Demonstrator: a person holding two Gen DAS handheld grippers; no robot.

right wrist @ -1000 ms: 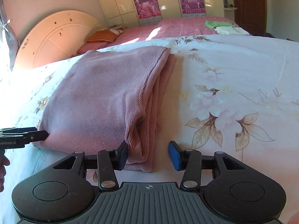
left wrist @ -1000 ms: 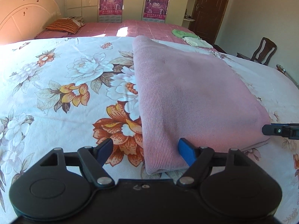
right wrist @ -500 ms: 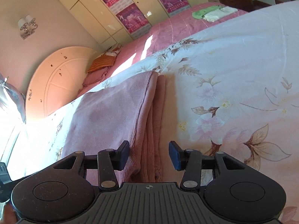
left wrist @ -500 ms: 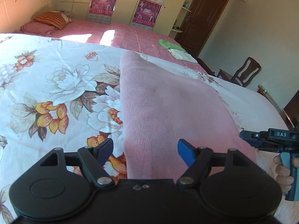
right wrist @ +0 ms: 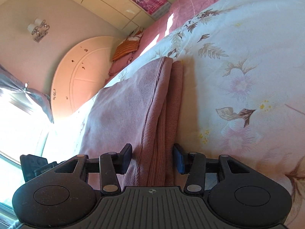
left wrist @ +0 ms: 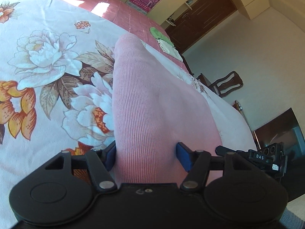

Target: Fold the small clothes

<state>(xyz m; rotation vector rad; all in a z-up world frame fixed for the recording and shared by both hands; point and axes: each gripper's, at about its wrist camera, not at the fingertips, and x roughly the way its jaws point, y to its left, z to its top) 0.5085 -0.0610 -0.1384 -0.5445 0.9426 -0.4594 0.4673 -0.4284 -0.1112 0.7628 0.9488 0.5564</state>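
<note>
A folded pink ribbed garment lies on the floral bedsheet. My left gripper is open, its blue pads straddling the garment's near left edge. In the right wrist view the garment shows its layered folded edge. My right gripper is open, with the stacked layers of the near right edge between its pads. Each gripper shows at the edge of the other's view. Whether the pads touch the cloth is not clear.
A green and a white cloth lie on the pink bed behind. A wooden chair and a dark door stand to the right. A headboard and an orange pillow are at the left.
Both grippers have moved forward onto the garment's near edge and tilted. The cloth that lay ahead of the pads now sits between them. Both stay open.
</note>
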